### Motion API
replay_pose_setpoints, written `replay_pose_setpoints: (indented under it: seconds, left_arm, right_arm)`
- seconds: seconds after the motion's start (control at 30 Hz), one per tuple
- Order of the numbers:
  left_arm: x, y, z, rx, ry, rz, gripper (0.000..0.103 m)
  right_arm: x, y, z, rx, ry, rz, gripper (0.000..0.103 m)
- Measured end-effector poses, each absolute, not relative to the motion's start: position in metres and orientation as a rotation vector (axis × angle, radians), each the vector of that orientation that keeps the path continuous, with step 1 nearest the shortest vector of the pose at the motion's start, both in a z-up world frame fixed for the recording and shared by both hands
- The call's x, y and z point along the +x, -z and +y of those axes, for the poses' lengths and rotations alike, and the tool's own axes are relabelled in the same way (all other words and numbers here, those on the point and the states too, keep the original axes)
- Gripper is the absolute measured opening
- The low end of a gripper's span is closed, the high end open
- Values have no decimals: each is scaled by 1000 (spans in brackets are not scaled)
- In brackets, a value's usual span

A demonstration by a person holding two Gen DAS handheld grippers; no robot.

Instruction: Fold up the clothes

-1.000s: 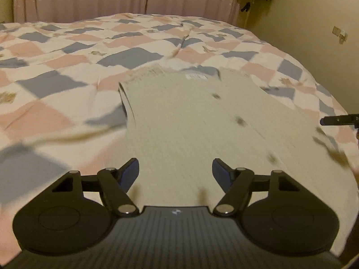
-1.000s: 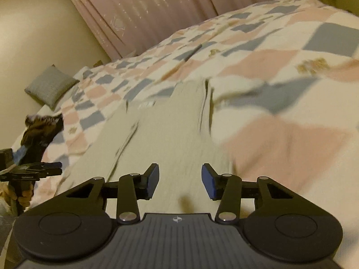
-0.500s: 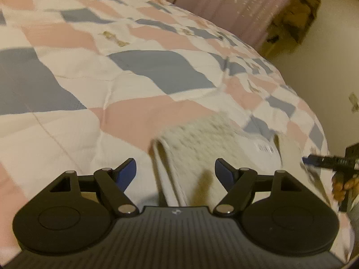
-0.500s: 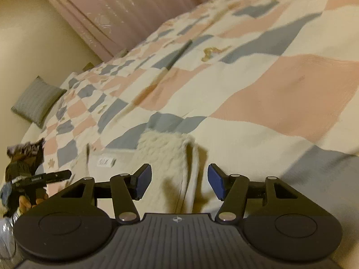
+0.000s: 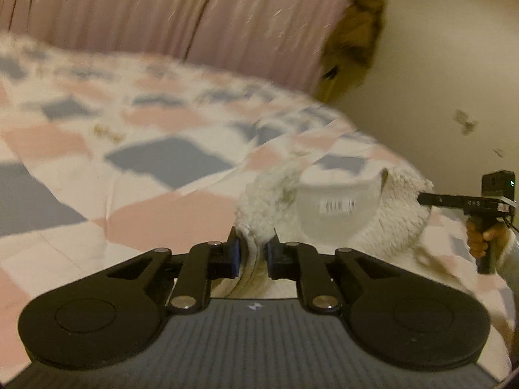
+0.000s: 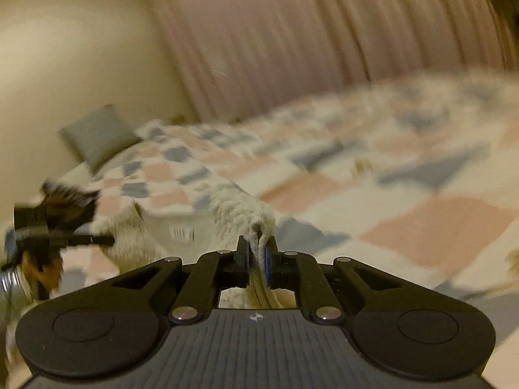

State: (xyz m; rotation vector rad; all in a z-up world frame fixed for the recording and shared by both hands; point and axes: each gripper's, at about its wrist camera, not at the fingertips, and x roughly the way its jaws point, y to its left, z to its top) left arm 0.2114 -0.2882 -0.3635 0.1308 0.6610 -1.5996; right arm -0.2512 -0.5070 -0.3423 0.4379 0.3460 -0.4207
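The garment (image 5: pixel 399 223) is fuzzy cream fleece with a smoother lining. Each gripper (image 5: pixel 253 255) is matt black plastic. The quilt (image 5: pixel 162 162) is soft patchwork cloth.

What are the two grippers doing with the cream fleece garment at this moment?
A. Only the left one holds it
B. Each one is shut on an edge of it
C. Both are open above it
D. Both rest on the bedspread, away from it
B: the left gripper and the right gripper each have their jaws closed on an edge of the fleece garment.
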Motion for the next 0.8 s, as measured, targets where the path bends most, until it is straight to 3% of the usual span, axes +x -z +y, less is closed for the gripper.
replay_pose_setpoints:
  seconds: [0.17, 0.27, 0.3, 0.4, 0.6, 0.8]
  left_arm:
    - [155, 332, -172, 116, 1651, 527, 15]
    - [108, 346, -102, 231, 1627, 471, 20]
    - [94, 354, -86, 271, 1609, 477, 25]
    - [48, 389, -47, 422, 1534, 507, 28]
    - [-24, 422, -37, 842, 1414, 219, 36]
    - [-66, 445, -58, 1163, 1337, -124, 43]
  right_arm:
    - [-313, 310, -377, 177, 378, 347, 10]
    - [-341, 333, -298, 55, 433, 486, 22]
    - [-349, 345, -274, 36, 469, 546, 34]
    - [-364, 379, -218, -2, 582, 681, 35]
    - [-356, 400, -159, -263, 712, 783, 38]
    - [-317, 424, -159, -629, 615, 876, 40]
